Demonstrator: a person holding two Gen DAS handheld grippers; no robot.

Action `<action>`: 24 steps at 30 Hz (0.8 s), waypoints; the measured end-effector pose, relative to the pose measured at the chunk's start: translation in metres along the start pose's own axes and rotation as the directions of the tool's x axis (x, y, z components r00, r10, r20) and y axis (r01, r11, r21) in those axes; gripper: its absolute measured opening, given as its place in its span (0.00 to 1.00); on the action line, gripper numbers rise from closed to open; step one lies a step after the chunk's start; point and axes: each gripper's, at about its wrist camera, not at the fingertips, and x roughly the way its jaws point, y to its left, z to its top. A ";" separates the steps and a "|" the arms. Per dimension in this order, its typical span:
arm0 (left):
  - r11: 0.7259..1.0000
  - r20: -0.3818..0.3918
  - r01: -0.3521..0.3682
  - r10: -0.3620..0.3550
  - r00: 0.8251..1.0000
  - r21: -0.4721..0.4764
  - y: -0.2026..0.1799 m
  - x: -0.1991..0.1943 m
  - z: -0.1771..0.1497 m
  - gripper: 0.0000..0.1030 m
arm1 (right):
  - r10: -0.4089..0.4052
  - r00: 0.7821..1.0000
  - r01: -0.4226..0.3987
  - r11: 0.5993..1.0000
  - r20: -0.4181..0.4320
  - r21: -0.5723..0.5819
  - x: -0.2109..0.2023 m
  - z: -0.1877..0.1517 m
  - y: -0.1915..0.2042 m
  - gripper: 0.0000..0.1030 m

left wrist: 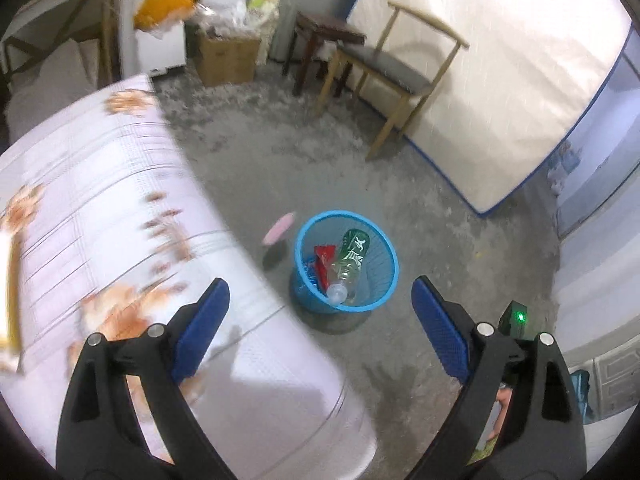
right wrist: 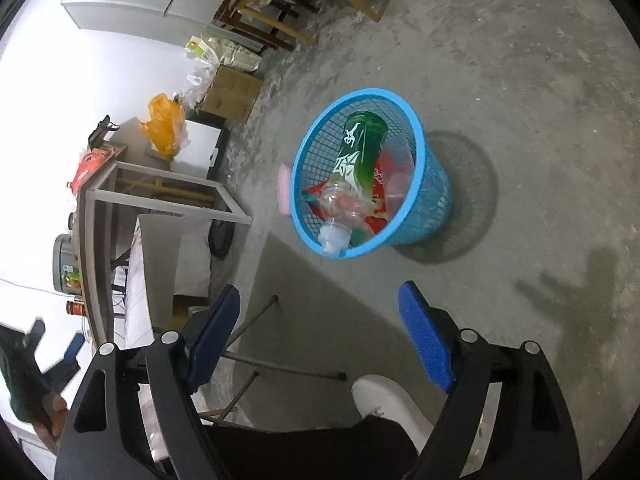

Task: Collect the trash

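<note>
A blue mesh basket (left wrist: 385, 240) stands on the concrete floor. Inside it lie a clear bottle with a green label (left wrist: 354, 250) and a red wrapper (left wrist: 323, 258). My left gripper (left wrist: 320, 290) hangs open above and in front of the basket, with nothing between its blue pads. In the right wrist view the same basket (right wrist: 434, 196) sits ahead, holding the bottle (right wrist: 360, 152) and the red wrapper (right wrist: 380, 210). My right gripper (right wrist: 320, 292) is also open and empty, short of the basket.
A bed with a floral sheet (left wrist: 100, 220) fills the left. A pink flat thing (left wrist: 278, 230) lies beside the basket. A wooden chair (left wrist: 384, 68), a leaning mattress (left wrist: 500, 60), a cardboard box (right wrist: 232, 92) and a table (right wrist: 104, 208) ring the floor. A white shoe (right wrist: 388, 400) is below.
</note>
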 end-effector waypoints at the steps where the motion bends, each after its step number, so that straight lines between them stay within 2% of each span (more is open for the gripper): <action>1: 1.000 0.029 -0.009 0.009 1.000 -0.009 0.007 -0.016 -0.009 0.86 | -0.001 1.000 0.001 1.000 0.001 -0.004 -0.004 -0.003 0.000 0.77; 4: 0.999 0.094 -0.031 0.033 0.995 -0.020 0.026 -0.053 -0.032 0.86 | -0.008 1.000 0.008 1.000 0.004 -0.030 -0.011 -0.012 0.009 0.77; 8: 0.996 0.153 -0.066 0.075 0.985 -0.065 0.052 -0.087 -0.053 0.86 | -0.040 0.999 0.039 0.992 -0.006 -0.118 -0.013 -0.012 0.039 0.77; 13: 0.989 0.208 -0.115 0.132 0.969 -0.094 0.084 -0.117 -0.068 0.86 | -0.099 0.993 0.073 0.942 -0.062 -0.327 0.023 0.011 0.116 0.77; 15: 0.988 0.231 -0.124 0.142 0.963 -0.092 0.095 -0.121 -0.065 0.86 | -0.111 0.987 0.057 0.921 -0.120 -0.386 0.055 0.026 0.152 0.77; 17: 0.988 0.245 -0.119 0.140 0.959 -0.098 0.105 -0.125 -0.064 0.86 | -0.134 0.971 0.038 0.903 -0.196 -0.428 0.103 0.042 0.188 0.77; 20: 0.986 0.268 -0.108 0.139 0.953 -0.130 0.122 -0.124 -0.058 0.86 | -0.163 0.945 0.018 0.892 -0.284 -0.452 0.176 0.060 0.221 0.83; 23: 0.982 0.281 -0.082 0.127 0.951 -0.168 0.141 -0.123 -0.046 0.86 | -0.281 0.906 0.120 0.888 -0.317 -0.445 0.268 0.082 0.238 0.83; 24: 0.981 0.286 -0.074 0.124 0.950 -0.179 0.147 -0.124 -0.043 0.86 | -0.302 0.883 0.130 0.893 -0.361 -0.430 0.307 0.090 0.238 0.85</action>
